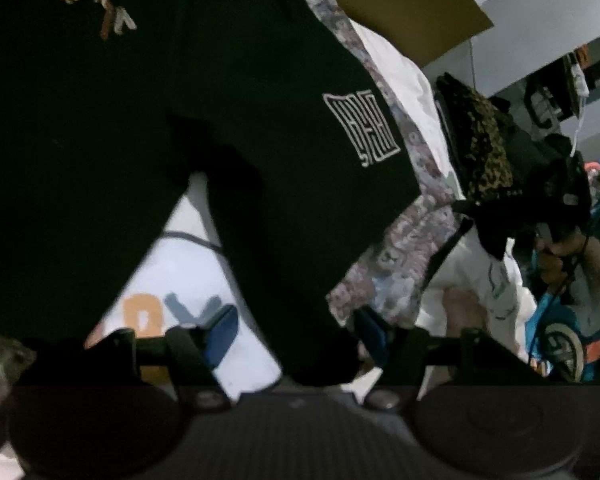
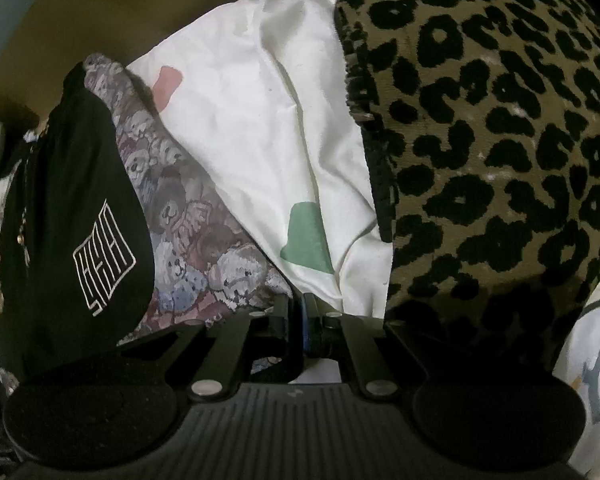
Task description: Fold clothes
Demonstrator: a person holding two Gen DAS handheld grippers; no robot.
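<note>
A black garment [image 1: 148, 128] with a white square logo [image 1: 362, 130] lies spread over a bear-print fabric [image 1: 396, 256] and a white cloth with coloured letters [image 1: 188, 288]. My left gripper [image 1: 296, 328] is open, its blue-padded fingers [image 1: 220, 332] either side of the black garment's lower edge. My right gripper [image 2: 299, 320] is shut, with its tips at the edge of a white cloth [image 2: 260, 140] with pink and green patches; I cannot tell whether it holds the cloth. The black garment [image 2: 72, 208] and bear print [image 2: 196, 232] lie to its left.
A leopard-print fabric [image 2: 500, 140] fills the right of the right wrist view and shows in the left wrist view [image 1: 480, 144]. A brown board [image 1: 400, 4] lies behind. A person's hand with the other gripper [image 1: 560, 248] and cluttered items are at right.
</note>
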